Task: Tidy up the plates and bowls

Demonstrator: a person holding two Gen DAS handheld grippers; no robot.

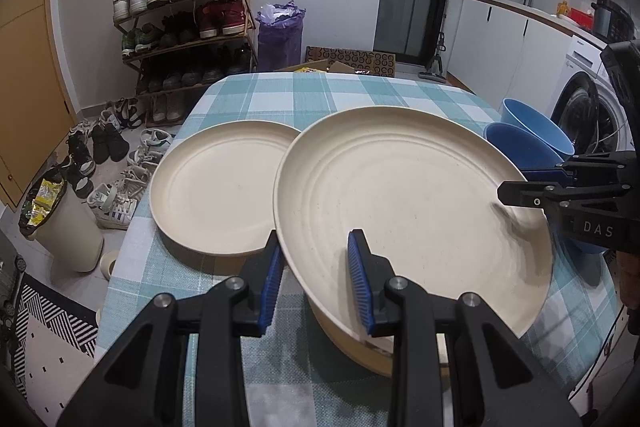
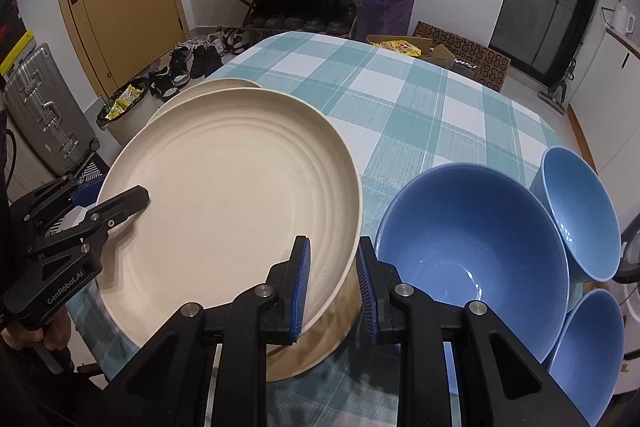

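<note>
A large cream plate (image 1: pixel 400 187) (image 2: pixel 232 195) hangs tilted over the checked table. My left gripper (image 1: pixel 316 239) (image 2: pixel 116 199) is shut on its near-left rim. On the opposite rim my right gripper (image 2: pixel 333 243) (image 1: pixel 516 187) is shut as well. Below the held plate a cream bowl (image 1: pixel 352 351) (image 2: pixel 320 343) shows partly. A second cream plate (image 1: pixel 216 187) (image 2: pixel 208 87) lies flat on the cloth to the left. Three blue bowls stand at the right: a big one (image 2: pixel 472 267) (image 1: pixel 520 151), one behind it (image 2: pixel 576 215) (image 1: pixel 536 123) and one nearer (image 2: pixel 592 347).
The table (image 2: pixel 400 99) wears a teal checked cloth, bare at the far side. Beyond it stand a shoe rack (image 1: pixel 180 15), loose shoes, a purple bag (image 1: pixel 280 31) and a full bin (image 1: pixel 60 219). A washing machine (image 1: pixel 588 107) is on the right and a suitcase (image 2: pixel 44 107) on the left.
</note>
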